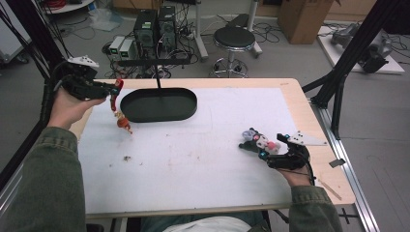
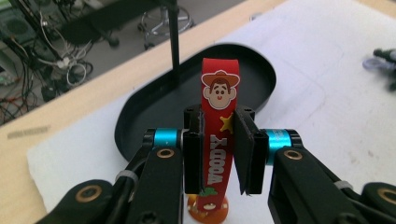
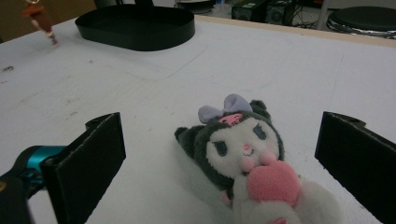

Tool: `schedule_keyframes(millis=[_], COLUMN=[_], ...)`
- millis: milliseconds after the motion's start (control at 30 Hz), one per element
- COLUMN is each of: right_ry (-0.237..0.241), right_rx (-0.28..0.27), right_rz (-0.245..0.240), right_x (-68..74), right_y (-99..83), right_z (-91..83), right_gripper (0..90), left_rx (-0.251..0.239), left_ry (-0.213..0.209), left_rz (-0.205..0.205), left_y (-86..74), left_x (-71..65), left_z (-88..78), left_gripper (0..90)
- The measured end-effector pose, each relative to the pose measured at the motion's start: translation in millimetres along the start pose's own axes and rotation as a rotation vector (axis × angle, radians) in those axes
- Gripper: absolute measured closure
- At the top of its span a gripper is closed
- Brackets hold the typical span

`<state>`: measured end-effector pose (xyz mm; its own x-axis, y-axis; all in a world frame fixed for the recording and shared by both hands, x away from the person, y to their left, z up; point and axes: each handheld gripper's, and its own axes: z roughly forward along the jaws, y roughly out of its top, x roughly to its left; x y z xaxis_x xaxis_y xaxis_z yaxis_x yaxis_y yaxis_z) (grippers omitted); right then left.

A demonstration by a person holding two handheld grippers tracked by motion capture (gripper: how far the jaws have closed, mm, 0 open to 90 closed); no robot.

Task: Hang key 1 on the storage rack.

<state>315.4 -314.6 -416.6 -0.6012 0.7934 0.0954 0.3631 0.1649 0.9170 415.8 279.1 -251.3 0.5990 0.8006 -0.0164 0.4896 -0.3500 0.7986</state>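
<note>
My left gripper (image 1: 113, 90) hangs in the air over the table's far left corner, shut on a red strap (image 1: 115, 94) printed with a cartoon cowboy face (image 2: 219, 88). A small orange-brown charm figure (image 1: 124, 124) dangles from the strap just above the white mat. A black oval tray (image 1: 174, 110) lies right of it, beyond the jaws (image 2: 154, 112). At the right, my right gripper (image 1: 271, 146) rests on the table, open, with a plush toy (image 3: 243, 144) with a purple bow and pink heart lying between its wide-apart jaws, untouched by the pads.
A thin black pole (image 1: 158, 82) rises at the tray's far side. Wooden table edges border the white mat (image 1: 203, 159). Beyond the table stand a black stool (image 1: 234, 38), computer towers (image 1: 154, 26) and a cardboard box (image 1: 302, 14). Black frame struts (image 1: 338, 82) stand at the right.
</note>
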Motion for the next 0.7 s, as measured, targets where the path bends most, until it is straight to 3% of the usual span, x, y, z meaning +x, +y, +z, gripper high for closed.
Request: schedule_keyframes(millis=[133, 333, 700], right_ry=[0.002, 0.006, 0.01], right_rx=[0.005, 0.007, 0.013], right_rz=[0.001, -0.007, -0.011], right_x=[-0.3, -0.8, -1.2], right_y=[-0.1, -0.2, -0.8], right_z=[0.0, 1.2, 1.8], right_gripper=[0.7, 0.7, 0.7], left_rx=[-0.02, -0.011, -0.04], left_ry=[0.006, 0.026, 0.015], left_rz=[0.01, 0.021, 0.004], left_y=[16.3, 43.4, 61.6], left_x=[-1.6, -1.9, 5.5], left_z=[-1.4, 1.7, 14.6], left_gripper=[74.9, 74.9, 74.9])
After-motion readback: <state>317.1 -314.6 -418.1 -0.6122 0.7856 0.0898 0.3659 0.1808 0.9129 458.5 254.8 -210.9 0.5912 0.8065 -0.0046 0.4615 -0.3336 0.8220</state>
